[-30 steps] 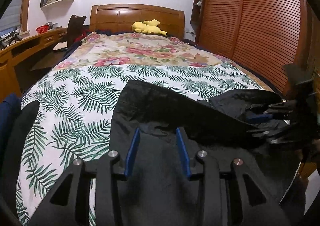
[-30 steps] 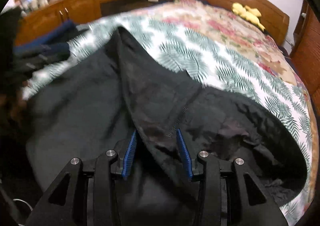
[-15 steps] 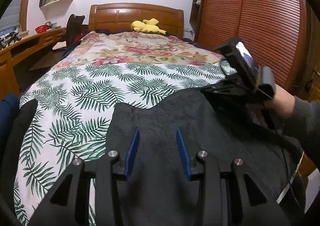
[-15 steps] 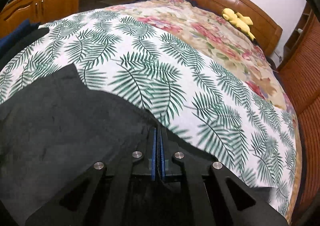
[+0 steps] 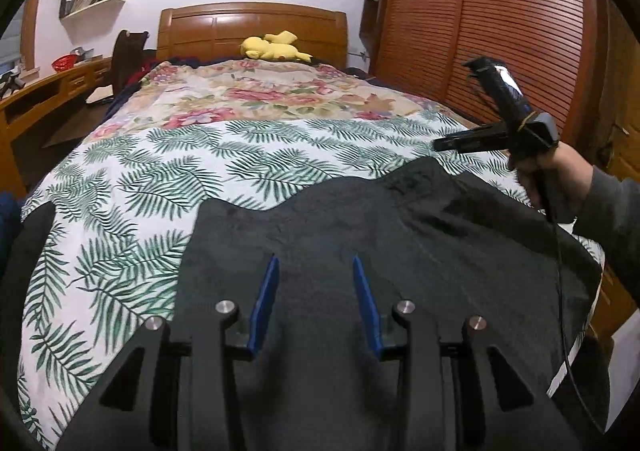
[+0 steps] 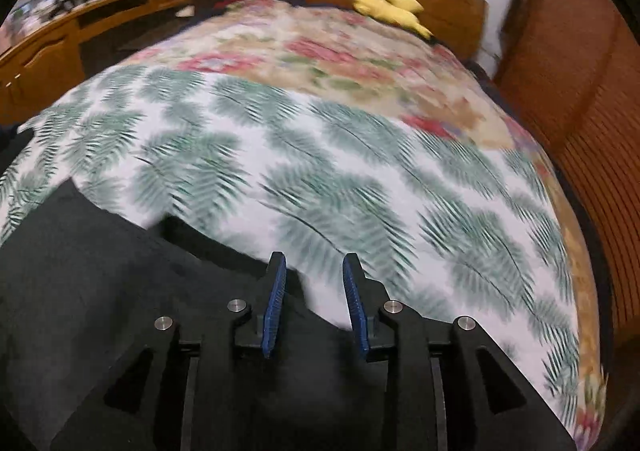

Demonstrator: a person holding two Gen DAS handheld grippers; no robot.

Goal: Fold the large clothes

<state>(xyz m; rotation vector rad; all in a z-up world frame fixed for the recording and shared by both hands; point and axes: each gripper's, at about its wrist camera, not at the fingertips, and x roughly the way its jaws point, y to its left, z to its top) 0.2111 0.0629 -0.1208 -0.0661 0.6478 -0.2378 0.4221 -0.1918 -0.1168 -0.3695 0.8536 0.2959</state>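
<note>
So the black garment (image 5: 400, 243) is spread flat across the bottom of the frame on the bed (image 5: 168, 171), probably laid out for folding. Left tongs (image 5: 314, 291) hover over it, half open, holding nothing. Right tongs (image 6: 314, 303) have just been opening at its far edge, nothing pinched between them.

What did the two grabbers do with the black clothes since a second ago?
The right gripper carried a flap of the black garment across, laid it flat, and its jaws have just been opening, nothing gripped. The left gripper stayed open over the garment. Bed and yellow toy unchanged.
</note>
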